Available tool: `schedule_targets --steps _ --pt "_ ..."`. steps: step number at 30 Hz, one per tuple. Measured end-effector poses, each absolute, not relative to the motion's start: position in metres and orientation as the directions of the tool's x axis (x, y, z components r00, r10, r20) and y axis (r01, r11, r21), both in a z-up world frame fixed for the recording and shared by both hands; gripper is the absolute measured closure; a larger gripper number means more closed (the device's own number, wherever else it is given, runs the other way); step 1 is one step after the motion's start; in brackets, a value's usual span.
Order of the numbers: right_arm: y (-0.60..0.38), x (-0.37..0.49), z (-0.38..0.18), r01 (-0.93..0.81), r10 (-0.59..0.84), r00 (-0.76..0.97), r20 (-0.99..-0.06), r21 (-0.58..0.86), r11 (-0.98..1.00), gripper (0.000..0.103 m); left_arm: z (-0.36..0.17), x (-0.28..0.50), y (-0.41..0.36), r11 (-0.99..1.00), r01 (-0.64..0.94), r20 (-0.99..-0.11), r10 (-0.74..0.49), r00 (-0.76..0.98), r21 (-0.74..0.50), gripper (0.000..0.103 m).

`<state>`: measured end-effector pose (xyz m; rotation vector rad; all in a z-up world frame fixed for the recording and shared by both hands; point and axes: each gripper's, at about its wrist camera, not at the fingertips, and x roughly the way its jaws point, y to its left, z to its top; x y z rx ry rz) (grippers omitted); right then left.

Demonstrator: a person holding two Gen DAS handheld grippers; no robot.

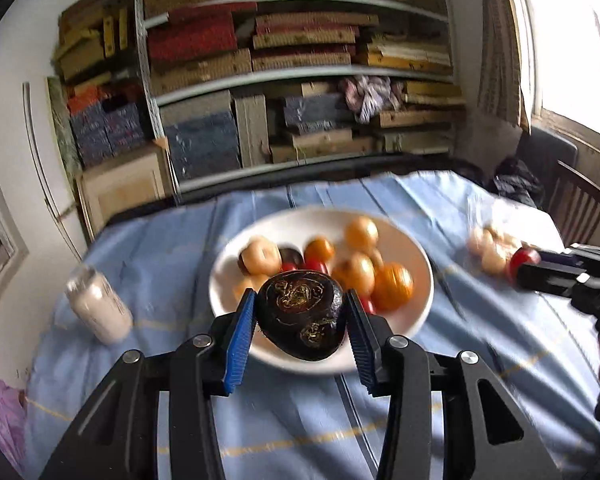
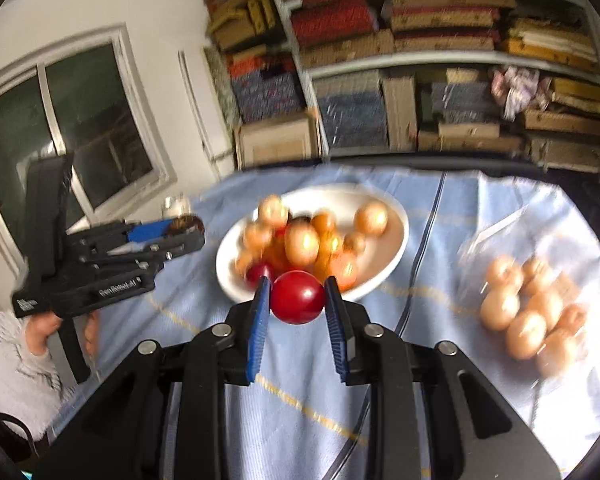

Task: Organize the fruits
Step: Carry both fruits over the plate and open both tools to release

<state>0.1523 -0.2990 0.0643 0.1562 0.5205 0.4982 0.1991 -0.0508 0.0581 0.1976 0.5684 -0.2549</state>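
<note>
A dark brown fruit (image 1: 301, 314) is clamped in the left gripper (image 1: 301, 320), a red fruit (image 2: 297, 297) in the right gripper (image 2: 296, 304). Just ahead, the white plate (image 1: 420, 256) is already piled. A bagged pale batch (image 2: 532, 312) lies unsorted, right of the right claw.

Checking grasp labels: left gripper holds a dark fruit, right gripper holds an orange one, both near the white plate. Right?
Not quite. The right gripper holds a red fruit, not an orange one, as the right wrist view shows. The rest stands: the left gripper holds the dark fruit, and both are near the white plate.
</note>
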Motion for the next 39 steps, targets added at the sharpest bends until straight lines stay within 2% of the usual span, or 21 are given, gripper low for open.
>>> schedule_targets --steps 5,9,21,31,39 --pt "-0.299 0.173 0.106 -0.412 0.472 0.791 -0.391 0.230 0.882 0.077 0.081 0.217 -0.056 0.954 0.269 -0.507 -0.167 0.846 0.134 0.058" --pt "-0.282 0.204 0.110 -0.419 0.473 0.784 -0.401 0.220 0.881 0.077 0.084 0.236 -0.062 0.955 0.258 -0.501 -0.153 0.852 0.146 0.058" --pt "-0.244 0.306 0.047 -0.397 0.472 0.706 -0.528 0.257 0.881 0.077 0.042 0.302 -0.074 0.963 0.241 -0.556 -0.134 0.821 0.123 0.058" --pt "-0.229 0.328 0.021 -0.406 0.446 0.680 -0.582 0.208 0.890 0.077 0.005 0.329 -0.072 0.965 0.241 -0.607 -0.132 0.784 0.101 0.058" --pt "-0.221 0.335 0.008 -0.394 0.396 0.686 -0.610 0.146 0.907 0.077 0.003 0.336 -0.068 0.966 0.236 -0.607 -0.127 0.785 0.103 0.058"
